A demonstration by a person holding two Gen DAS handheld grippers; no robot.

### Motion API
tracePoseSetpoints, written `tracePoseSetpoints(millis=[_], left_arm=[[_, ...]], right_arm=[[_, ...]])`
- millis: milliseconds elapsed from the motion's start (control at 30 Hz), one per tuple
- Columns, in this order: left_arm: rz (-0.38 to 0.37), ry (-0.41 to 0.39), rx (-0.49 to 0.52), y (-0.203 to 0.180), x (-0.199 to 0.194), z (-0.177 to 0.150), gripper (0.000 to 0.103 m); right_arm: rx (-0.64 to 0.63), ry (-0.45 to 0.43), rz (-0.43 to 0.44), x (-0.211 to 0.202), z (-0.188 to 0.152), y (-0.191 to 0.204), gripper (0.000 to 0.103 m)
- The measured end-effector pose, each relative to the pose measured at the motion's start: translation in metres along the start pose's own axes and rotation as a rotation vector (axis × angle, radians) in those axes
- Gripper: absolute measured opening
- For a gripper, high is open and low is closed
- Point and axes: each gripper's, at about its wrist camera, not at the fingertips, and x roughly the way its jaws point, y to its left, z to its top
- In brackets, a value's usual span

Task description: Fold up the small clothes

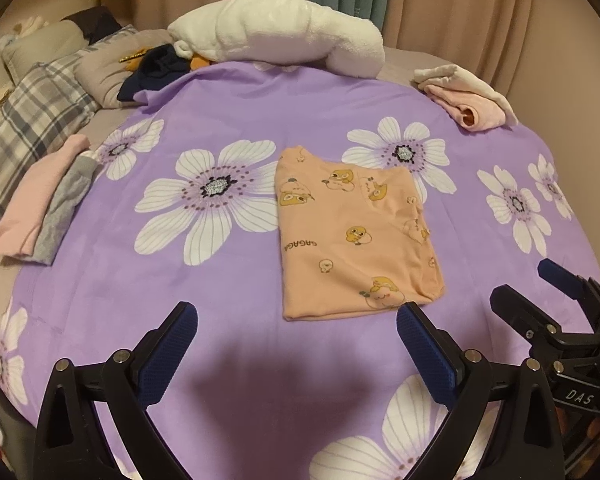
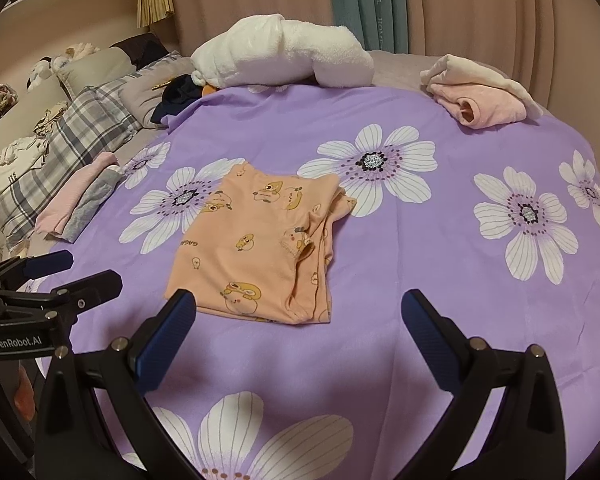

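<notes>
A small orange shirt with cartoon chicks lies folded into a rectangle on the purple flowered sheet; it also shows in the right wrist view. My left gripper is open and empty, just in front of the shirt's near edge. My right gripper is open and empty, its left fingertip near the shirt's near left corner. The right gripper shows at the right edge of the left wrist view, and the left gripper at the left edge of the right wrist view.
A folded pink and grey pile lies at the sheet's left edge. A pink and cream bundle lies at the far right. A rolled white blanket sits at the back. Plaid pillows are far left. Curtains hang behind.
</notes>
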Motion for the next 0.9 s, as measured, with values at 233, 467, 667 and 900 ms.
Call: tracePoseSetpoints(millis=[233, 467, 667, 900], left_arm=[[0.050, -0.001, 0.016, -0.004, -0.002, -0.003, 0.100], [0.050, 0.003, 0.007, -0.001, 0.001, -0.004, 0.100], [0.078, 0.012, 0.005, 0.003, 0.009, -0.003, 0.100], [0.091, 0.032, 0.013, 0.005, 0.019, -0.001, 0.101]], right_arm=[[-0.002, 0.000, -0.004, -0.003, -0.002, 0.001, 0.103], [0.012, 0.014, -0.016, -0.002, -0.002, 0.001, 0.103], [0.023, 0.029, -0.018, 0.004, 0.000, 0.000, 0.103], [0.017, 0.047, -0.033, 0.014, 0.003, -0.001, 0.103]])
